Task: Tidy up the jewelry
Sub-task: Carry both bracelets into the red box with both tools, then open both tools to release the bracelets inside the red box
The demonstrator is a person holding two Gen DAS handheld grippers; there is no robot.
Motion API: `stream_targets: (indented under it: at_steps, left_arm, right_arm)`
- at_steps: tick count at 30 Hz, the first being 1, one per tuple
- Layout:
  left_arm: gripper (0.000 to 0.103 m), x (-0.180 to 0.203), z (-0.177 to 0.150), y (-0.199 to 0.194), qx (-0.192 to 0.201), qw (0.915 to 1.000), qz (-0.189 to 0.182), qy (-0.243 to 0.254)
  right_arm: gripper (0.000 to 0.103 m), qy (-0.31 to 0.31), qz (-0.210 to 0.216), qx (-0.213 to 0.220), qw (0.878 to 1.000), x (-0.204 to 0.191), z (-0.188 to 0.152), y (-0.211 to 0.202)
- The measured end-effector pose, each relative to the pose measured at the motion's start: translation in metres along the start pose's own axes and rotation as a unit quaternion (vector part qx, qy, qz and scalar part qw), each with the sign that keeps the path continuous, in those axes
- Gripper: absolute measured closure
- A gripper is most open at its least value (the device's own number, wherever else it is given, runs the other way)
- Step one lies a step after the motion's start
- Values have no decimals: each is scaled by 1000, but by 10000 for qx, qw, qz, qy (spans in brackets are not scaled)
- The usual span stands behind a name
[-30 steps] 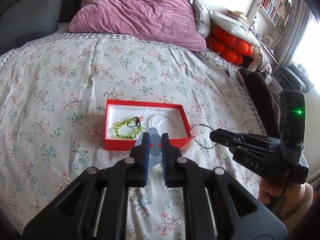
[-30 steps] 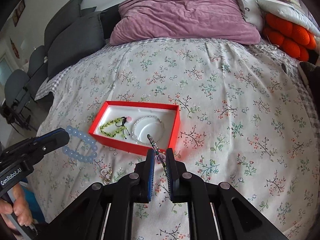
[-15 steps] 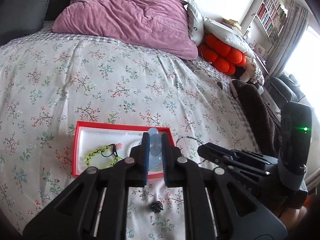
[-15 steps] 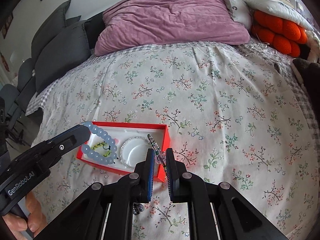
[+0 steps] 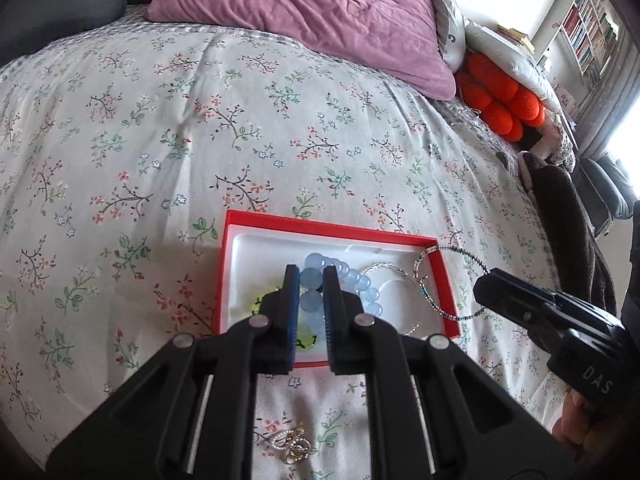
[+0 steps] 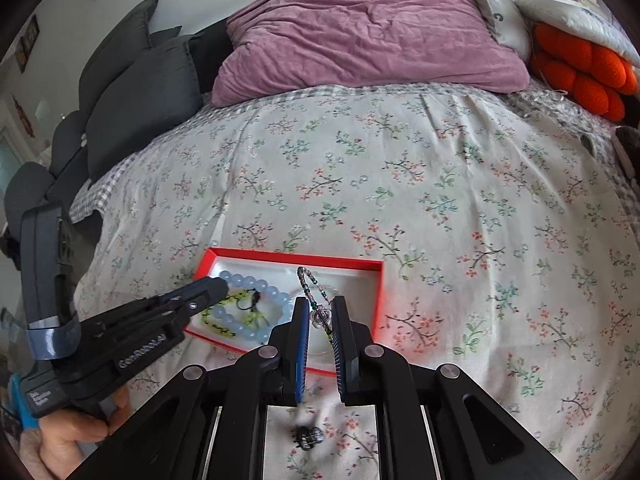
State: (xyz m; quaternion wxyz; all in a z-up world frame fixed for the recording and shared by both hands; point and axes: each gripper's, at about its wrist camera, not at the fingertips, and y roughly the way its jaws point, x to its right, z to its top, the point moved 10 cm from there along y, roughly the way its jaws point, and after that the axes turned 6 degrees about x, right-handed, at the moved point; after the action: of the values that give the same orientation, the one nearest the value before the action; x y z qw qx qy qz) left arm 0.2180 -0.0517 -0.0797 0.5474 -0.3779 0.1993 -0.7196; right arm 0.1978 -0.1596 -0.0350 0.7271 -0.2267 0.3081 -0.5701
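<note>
Between the jaws of the left gripper sits a pale blue bead bracelet, pinched on one or two beads, with the rest of the loop draping off to the right of the jaws and down into the red jewelry box. So the left side is basically already over the drop spot: the white tray floor lies directly under and just ahead of the jaws, and a yellow-green braided bracelet is lying right below the blue one. My guess is a release from here would land it on top of that.

The right gripper has its jaws pressed onto a thin multicolour beaded strand. In the left wrist view the strand's loop runs out from the right gripper's tip towards the box and crosses the right-hand wall, so part of the loop is over the tray and part hangs outside it. That's the relation that matters, I reckon: the box lies ahead and to the left of the right jaws, and the strand's long axis points that way too.

A silvery bangle is already inside the box, just right of the blue beads. Loose pieces remain on the bed behind both jaws: a little gold tangle and a dark clip-like piece.
</note>
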Motion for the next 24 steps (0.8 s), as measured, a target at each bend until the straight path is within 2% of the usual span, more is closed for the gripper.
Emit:
stream_targets:
  at_steps: [3, 9, 16, 18, 19, 22, 24]
  left_arm:
    - [90, -5, 0, 2, 22, 9997, 195, 148]
    - [90, -10, -1, 4, 25, 9979, 487, 427]
    - [90, -10, -1, 4, 44, 9965, 601, 578]
    - [89, -9, 1, 0, 126, 9959, 645, 616]
    - [88, -8, 2, -1, 128, 9959, 646, 627]
    - [70, -5, 2, -5, 143, 9959, 643, 625]
    - [59, -2, 2, -10, 160, 9957, 649, 644]
  right_arm:
    - [92, 14, 171, -73, 9998, -12, -2, 10]
    - [92, 157, -179, -390, 9990, 7, -19, 39]
    - [91, 30, -280, -230, 9993, 11, -17, 38]
    - [87, -12, -287, -250, 9993, 9, -16, 37]
    - [87, -37, -272, -275, 9992, 8, -16, 36]
    - [82, -76, -261, -261, 9993, 7, -15, 31]
    - [74, -93, -260, -244, 9993, 7, -15, 26]
